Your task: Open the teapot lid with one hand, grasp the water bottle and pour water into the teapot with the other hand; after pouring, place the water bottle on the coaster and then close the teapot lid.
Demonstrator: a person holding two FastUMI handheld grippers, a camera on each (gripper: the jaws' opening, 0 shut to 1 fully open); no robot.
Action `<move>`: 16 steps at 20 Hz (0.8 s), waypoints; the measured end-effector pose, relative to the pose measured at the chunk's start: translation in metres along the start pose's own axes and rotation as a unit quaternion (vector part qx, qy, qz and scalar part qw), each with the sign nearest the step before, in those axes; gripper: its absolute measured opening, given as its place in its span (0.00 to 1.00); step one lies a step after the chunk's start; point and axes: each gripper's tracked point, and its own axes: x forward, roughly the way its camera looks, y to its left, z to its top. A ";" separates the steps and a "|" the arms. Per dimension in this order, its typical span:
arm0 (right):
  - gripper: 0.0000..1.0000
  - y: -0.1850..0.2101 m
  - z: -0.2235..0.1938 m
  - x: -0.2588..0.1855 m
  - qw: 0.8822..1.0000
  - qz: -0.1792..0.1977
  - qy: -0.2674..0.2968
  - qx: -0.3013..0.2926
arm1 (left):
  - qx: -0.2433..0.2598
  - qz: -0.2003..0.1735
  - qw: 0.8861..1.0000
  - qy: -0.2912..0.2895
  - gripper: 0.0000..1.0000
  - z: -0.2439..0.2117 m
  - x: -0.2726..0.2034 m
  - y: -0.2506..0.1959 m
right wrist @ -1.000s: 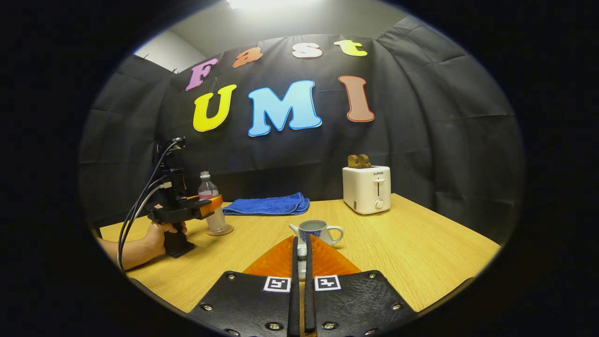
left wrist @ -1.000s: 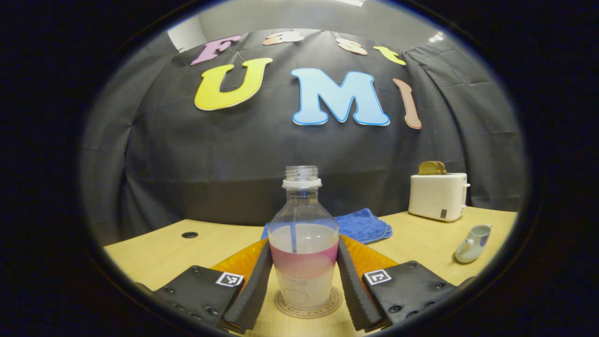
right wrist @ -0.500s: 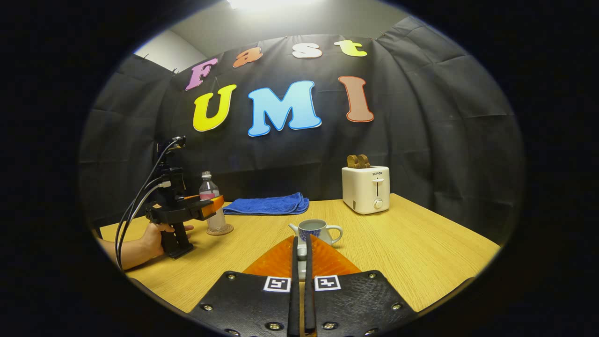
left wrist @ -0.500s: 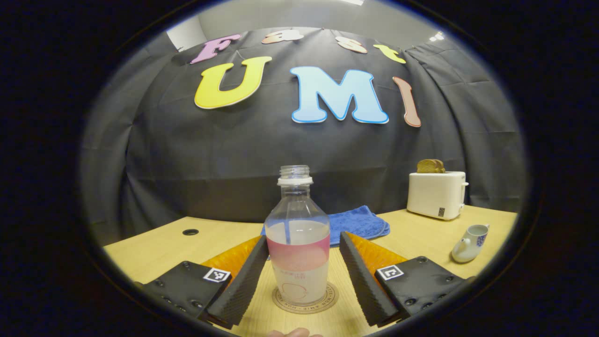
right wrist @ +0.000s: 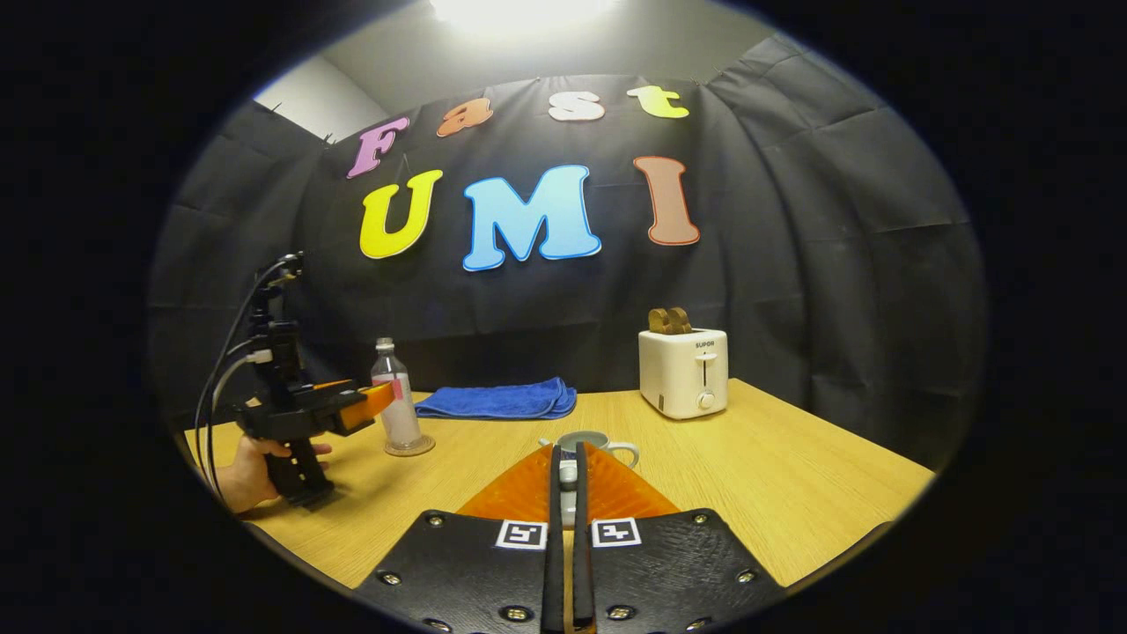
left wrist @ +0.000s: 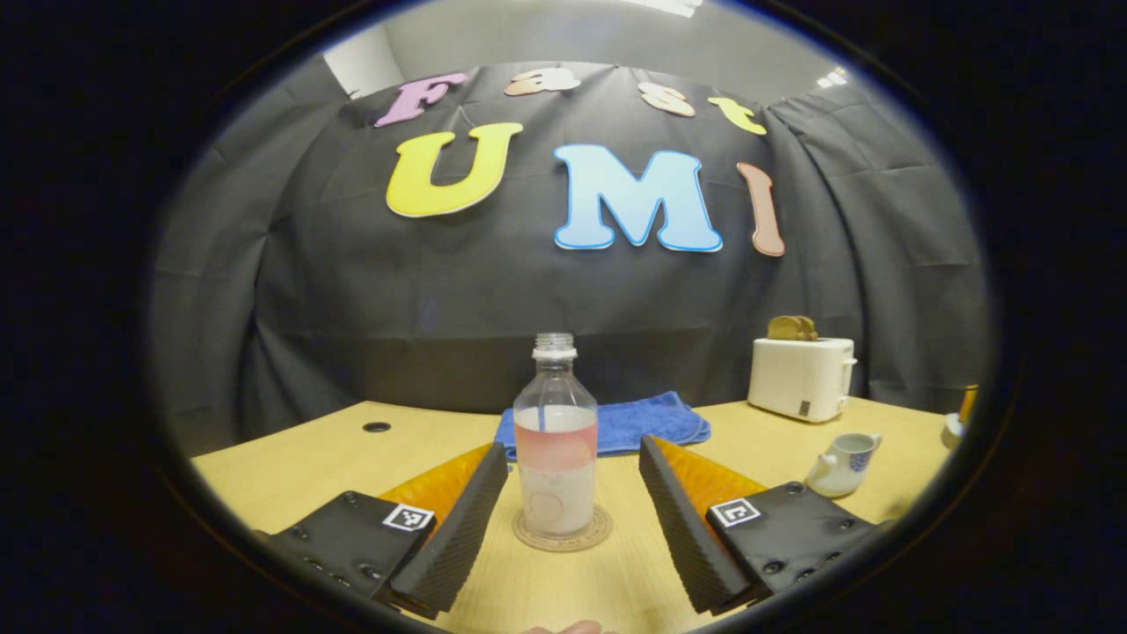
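Observation:
The clear water bottle (left wrist: 555, 449), uncapped and partly full, stands upright on the round coaster (left wrist: 562, 533). My left gripper (left wrist: 570, 453) is open and sits a little back from the bottle, touching nothing. The right gripper view has that bottle (right wrist: 396, 405), its coaster (right wrist: 410, 446) and the left gripper (right wrist: 357, 407), held by a hand (right wrist: 251, 467). The white teapot (left wrist: 841, 462) with blue pattern stands lidless at the right. My right gripper (right wrist: 568, 451) is shut on a small white piece, the teapot lid (right wrist: 569, 475), just before the teapot (right wrist: 607, 443).
A folded blue towel (left wrist: 629, 421) lies behind the bottle by the wall. A white toaster (right wrist: 682, 372) with bread in it stands at the back right. The wooden table (right wrist: 775, 484) has a cable hole (left wrist: 377, 427) at its far left.
My left gripper opened, let go of the bottle on the coaster and drew back from it. The right gripper stayed shut on the lid and shifted slightly near the teapot.

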 end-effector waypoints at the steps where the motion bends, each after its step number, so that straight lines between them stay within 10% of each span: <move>1: 0.04 -0.004 0.009 0.019 1.000 -0.007 -0.009 -0.016 | -0.001 -0.004 1.000 -0.003 1.00 0.000 -0.025 -0.004; 16: 0.04 -0.014 -0.037 0.143 0.998 -0.031 0.054 -0.018 | -0.027 -0.040 0.998 -0.032 1.00 0.009 -0.082 -0.023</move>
